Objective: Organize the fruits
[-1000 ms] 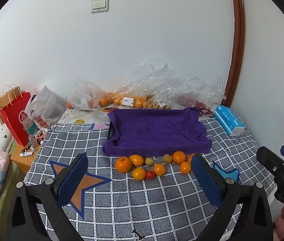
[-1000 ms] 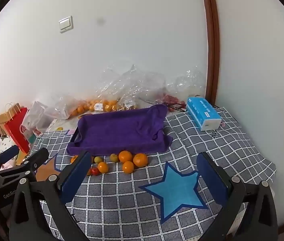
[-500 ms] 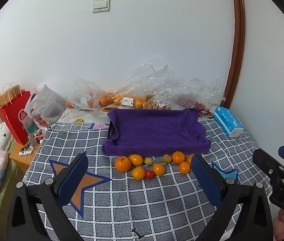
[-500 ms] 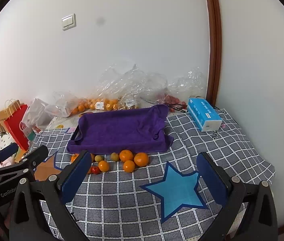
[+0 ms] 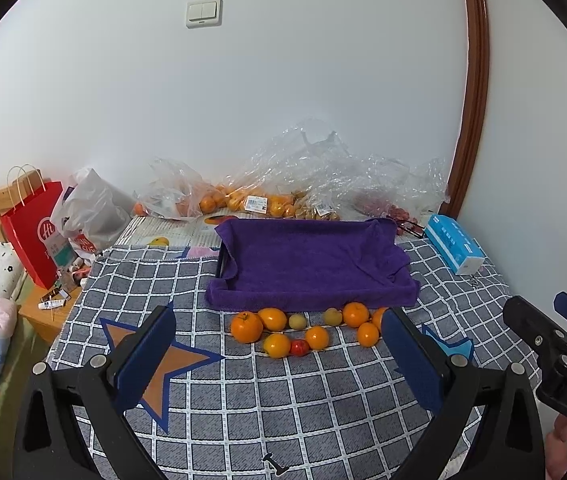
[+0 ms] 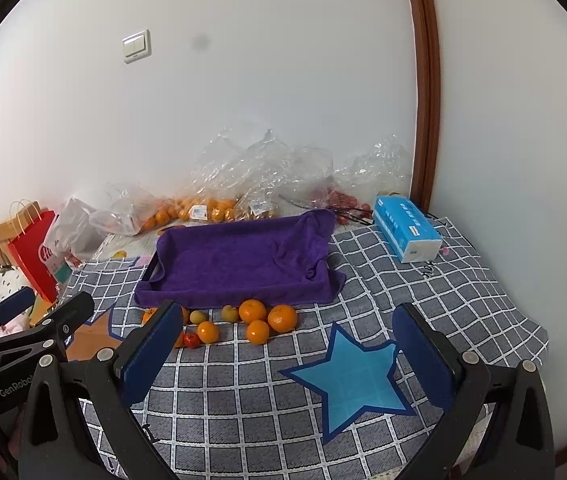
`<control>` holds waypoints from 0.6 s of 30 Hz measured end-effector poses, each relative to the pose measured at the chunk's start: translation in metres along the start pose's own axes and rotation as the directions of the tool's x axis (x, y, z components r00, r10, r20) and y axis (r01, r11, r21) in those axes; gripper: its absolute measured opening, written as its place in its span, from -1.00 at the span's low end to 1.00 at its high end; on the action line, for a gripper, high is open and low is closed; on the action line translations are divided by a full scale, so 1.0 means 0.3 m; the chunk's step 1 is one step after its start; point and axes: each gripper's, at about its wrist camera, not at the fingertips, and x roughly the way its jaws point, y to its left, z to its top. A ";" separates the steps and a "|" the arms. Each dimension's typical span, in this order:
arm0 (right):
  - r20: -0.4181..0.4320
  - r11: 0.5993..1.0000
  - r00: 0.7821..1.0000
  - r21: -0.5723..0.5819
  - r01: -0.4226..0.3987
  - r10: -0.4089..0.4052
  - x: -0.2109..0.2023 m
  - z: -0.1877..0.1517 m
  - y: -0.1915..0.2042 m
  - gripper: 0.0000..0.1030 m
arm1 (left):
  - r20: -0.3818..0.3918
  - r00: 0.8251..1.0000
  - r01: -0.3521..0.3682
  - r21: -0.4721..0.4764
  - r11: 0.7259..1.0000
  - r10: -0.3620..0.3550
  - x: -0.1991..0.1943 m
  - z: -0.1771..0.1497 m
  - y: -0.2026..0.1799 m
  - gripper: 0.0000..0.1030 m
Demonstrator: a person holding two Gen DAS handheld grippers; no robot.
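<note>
Both views drifted slightly; fruits [image 5: 303, 330] row runs left-right before tray [image 5: 311, 264]; both grippers [image 5: 279, 360] [image 6: 287, 354] spread, empty.

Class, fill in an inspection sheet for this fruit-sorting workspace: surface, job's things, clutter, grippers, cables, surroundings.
Surface: grey checked cloth with star patches.
Job's things: loose oranges, small greenish fruits and a red tomato lying in front of the purple towel-lined tray, which holds no fruit.
Clutter: clear plastic bags of fruit, blue tissue pack, red paper bag.
Grippers: left gripper and right gripper both open, holding nothing.
Cables: nothing seen.
Surroundings: white wall with a light switch.
</note>
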 end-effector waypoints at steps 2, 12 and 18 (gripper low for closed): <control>0.000 1.000 1.000 -0.004 0.005 -0.005 0.001 0.001 0.000 1.00 | -0.001 1.000 0.002 0.001 1.000 -0.002 -0.001 -0.001 0.000 1.00; 0.000 1.000 1.000 -0.010 0.002 -0.002 -0.001 -0.001 0.011 1.00 | 0.000 1.000 0.001 -0.007 1.000 -0.001 -0.001 0.000 0.012 1.00; -0.001 1.000 1.000 -0.018 0.002 -0.002 -0.001 0.001 0.021 1.00 | 0.003 1.000 0.001 -0.008 1.000 -0.001 -0.002 -0.003 0.013 1.00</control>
